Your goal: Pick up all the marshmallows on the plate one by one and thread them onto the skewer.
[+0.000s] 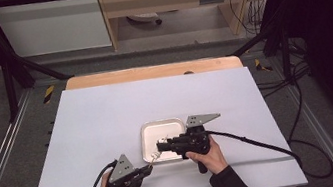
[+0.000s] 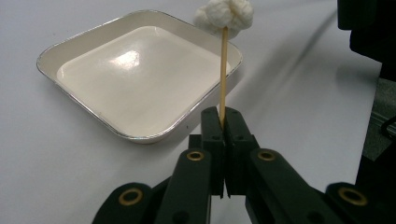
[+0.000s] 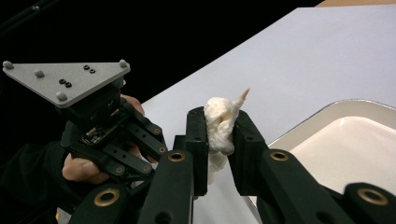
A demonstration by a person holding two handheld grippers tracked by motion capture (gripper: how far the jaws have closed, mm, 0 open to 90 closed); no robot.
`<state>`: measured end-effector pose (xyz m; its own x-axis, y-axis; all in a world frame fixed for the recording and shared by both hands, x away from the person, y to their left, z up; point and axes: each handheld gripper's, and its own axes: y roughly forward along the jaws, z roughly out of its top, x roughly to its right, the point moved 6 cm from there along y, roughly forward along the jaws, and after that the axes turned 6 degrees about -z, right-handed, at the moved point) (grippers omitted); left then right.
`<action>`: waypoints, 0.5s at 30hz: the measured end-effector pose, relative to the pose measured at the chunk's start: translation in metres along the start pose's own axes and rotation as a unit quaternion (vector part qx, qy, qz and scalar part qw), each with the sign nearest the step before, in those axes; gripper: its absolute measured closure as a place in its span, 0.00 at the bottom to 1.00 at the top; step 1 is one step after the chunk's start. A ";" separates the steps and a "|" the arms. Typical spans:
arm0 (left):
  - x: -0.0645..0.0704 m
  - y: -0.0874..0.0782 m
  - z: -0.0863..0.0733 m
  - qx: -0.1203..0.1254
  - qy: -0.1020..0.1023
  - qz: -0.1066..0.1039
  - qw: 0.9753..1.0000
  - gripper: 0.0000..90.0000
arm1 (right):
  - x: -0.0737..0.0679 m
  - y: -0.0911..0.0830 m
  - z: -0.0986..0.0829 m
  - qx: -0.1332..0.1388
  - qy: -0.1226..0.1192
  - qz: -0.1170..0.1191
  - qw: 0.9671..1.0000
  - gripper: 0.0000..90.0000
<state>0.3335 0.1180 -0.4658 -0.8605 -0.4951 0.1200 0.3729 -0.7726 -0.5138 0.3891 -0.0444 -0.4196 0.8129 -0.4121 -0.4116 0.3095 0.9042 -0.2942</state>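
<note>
A shallow white tray (image 1: 175, 122) with a silver rim sits at the table's near middle, and it is empty (image 2: 56, 53). My left gripper (image 1: 149, 167), just off the tray's near-left corner, is shut (image 2: 223, 122) on a thin wooden skewer (image 2: 223, 70). The skewer stands upright with a white fluffy lump (image 2: 225, 15) on its tip. My right gripper (image 1: 159, 146) reaches over the tray's near part from the right. It is shut (image 3: 219, 122) on a second soft white lump (image 3: 218, 128), close to the left gripper (image 3: 105, 126).
The white table top (image 1: 107, 113) lies bare around the tray, with a wooden strip (image 1: 151, 72) at its far edge. Black cables (image 1: 258, 142) trail from both grippers to the near and right sides. Dark frame rails flank the table.
</note>
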 end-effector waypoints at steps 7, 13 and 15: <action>0.001 0.000 0.003 0.009 0.002 -0.005 1.000 0.98 | 0.000 0.005 -0.006 -0.016 0.004 0.004 1.000 0.88; 0.000 -0.001 0.003 0.013 -0.002 -0.001 1.000 0.98 | 0.001 0.002 -0.004 -0.015 -0.002 -0.009 1.000 0.71; -0.002 -0.002 0.003 0.015 -0.004 0.001 1.000 0.98 | 0.001 0.002 -0.003 -0.013 0.000 -0.010 1.000 0.62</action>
<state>0.3358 0.1191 -0.4622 -0.8569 -0.4998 0.1265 0.3846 -0.7831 -0.4887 0.3893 -0.0437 -0.4227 0.8064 -0.4301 -0.4059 0.3130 0.8928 -0.3241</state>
